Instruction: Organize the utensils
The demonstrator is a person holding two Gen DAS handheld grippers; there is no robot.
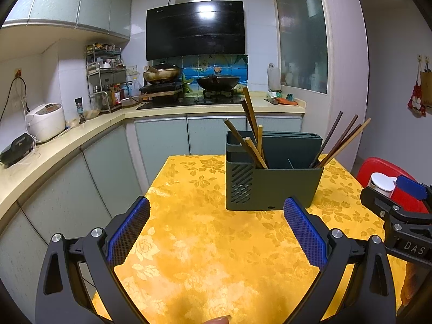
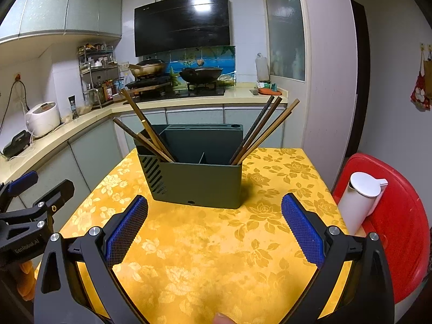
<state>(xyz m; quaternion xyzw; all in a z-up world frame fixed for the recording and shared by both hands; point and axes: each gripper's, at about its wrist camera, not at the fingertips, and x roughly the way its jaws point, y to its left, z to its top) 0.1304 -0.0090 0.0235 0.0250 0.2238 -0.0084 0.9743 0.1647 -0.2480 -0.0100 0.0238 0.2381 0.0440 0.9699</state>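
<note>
Yellow floral tablecloth fills the lower middle of both views. Far right there's a red plastic stool with a white dispenser bottle standing against it. Upper middle is a black range hood, with a golden pan and a dark wok on the stove below. Left side of the frame: white rice cooker on the bench, pepper grinder near it, and a spice rack in the corner.

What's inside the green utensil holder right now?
The green utensil holder has chopsticks in two bunches: left chopsticks lean left, right chopsticks lean right. A divider stands between them and the middle looks empty. Its walls hide the chopstick tips and the floor.
</note>
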